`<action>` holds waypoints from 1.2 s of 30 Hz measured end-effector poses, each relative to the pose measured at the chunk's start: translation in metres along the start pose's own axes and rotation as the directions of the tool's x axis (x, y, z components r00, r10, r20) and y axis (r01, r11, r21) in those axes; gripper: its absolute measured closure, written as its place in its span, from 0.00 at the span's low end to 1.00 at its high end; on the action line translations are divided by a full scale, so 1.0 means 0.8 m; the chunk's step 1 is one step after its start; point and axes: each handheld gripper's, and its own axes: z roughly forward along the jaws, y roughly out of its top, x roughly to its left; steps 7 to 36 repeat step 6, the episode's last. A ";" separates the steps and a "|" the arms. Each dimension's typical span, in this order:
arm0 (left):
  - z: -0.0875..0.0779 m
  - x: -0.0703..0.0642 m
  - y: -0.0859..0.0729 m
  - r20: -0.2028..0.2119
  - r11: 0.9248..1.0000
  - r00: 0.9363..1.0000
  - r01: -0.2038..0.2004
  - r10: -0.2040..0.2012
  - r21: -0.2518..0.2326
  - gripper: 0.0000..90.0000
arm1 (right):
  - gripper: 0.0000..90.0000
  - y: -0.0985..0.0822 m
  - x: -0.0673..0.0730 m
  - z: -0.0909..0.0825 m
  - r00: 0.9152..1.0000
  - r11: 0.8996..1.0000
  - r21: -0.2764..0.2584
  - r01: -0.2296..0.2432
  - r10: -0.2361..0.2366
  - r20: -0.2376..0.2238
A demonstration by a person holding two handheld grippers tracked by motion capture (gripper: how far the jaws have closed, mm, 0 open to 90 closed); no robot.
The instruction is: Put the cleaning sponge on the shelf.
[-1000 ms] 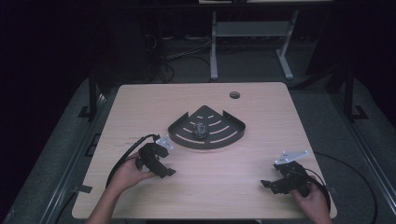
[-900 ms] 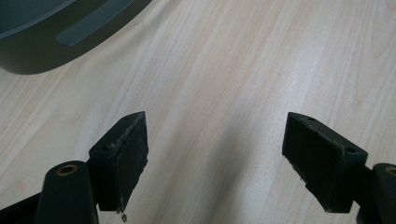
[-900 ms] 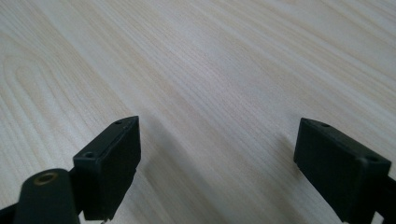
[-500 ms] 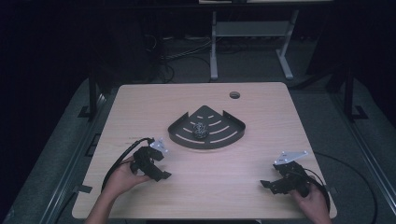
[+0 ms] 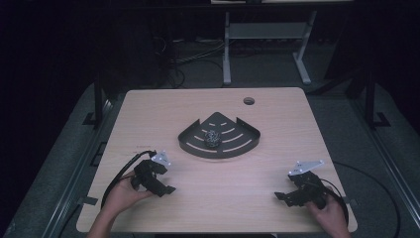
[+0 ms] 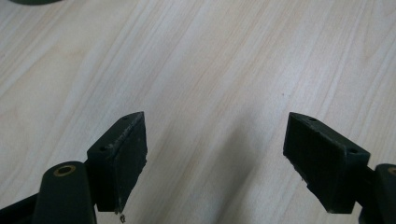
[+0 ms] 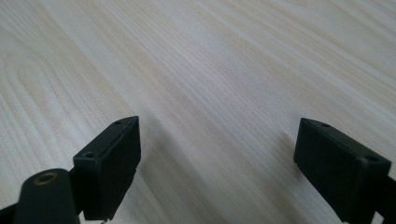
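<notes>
Left tool (image 5: pixel 166 189): held low over the counter (image 5: pixel 277 148) near its front-left corner, jaws spread wide with nothing between them; they have just been opening further. In the left gripper view bare wood grain lies between and ahead of the two black jaws, and a dark sliver of the tray shows at the top-left edge. Right tool (image 5: pixel 282 196): held near the front-right corner, jaws likewise wide apart and empty, bare wood ahead. Each tool carries one grey three-cornered plate and trails one black cable.

Between the two tools the front strip of the counter is open; both sit close to the front edge, the right one also near the right edge.

One dark fan-shaped slotted tray (image 5: pixel 237 144) lies mid-counter, well apart from both tools, nearer the left. One small speckled ball (image 5: pixel 213 138) rests inside the tray, near its middle. One round cable hole (image 5: pixel 248 101) pierces the counter toward the far edge.
</notes>
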 end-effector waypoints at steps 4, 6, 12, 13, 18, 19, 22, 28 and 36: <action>0.000 -0.002 -0.006 -0.002 1.000 1.000 -0.003 0.003 0.006 0.23 | 0.16 0.000 0.002 0.000 1.000 1.000 0.000 0.009 -0.009 0.001; 0.000 -0.004 -0.007 -0.003 1.000 1.000 0.003 -0.003 0.000 0.23 | 0.16 0.000 0.002 -0.001 1.000 1.000 0.000 0.007 -0.007 0.004; 0.000 -0.004 -0.007 -0.003 1.000 1.000 0.003 -0.003 0.000 0.23 | 0.16 0.000 0.002 -0.001 1.000 1.000 0.000 0.007 -0.007 0.004; 0.000 -0.004 -0.007 -0.003 1.000 1.000 0.003 -0.003 0.000 0.23 | 0.16 0.000 0.002 -0.001 1.000 1.000 0.000 0.007 -0.007 0.004; 0.000 -0.004 -0.007 -0.003 1.000 1.000 0.003 -0.003 0.000 0.23 | 0.16 0.000 0.002 -0.001 1.000 1.000 0.000 0.007 -0.007 0.004; 0.000 -0.004 -0.007 -0.003 1.000 1.000 0.003 -0.003 0.000 0.23 | 0.16 0.000 0.002 -0.001 1.000 1.000 0.000 0.007 -0.007 0.004; 0.000 -0.004 -0.007 -0.003 1.000 1.000 0.003 -0.003 0.000 0.23 | 0.16 0.000 0.002 -0.001 1.000 1.000 0.000 0.007 -0.007 0.004; 0.000 -0.004 -0.007 -0.003 1.000 1.000 0.003 -0.003 0.000 0.23 | 0.16 0.000 0.002 -0.001 1.000 1.000 0.000 0.007 -0.007 0.004; 0.000 -0.004 -0.007 -0.003 1.000 1.000 0.003 -0.003 0.000 0.23 | 0.16 0.000 0.002 -0.001 1.000 1.000 0.000 0.007 -0.007 0.004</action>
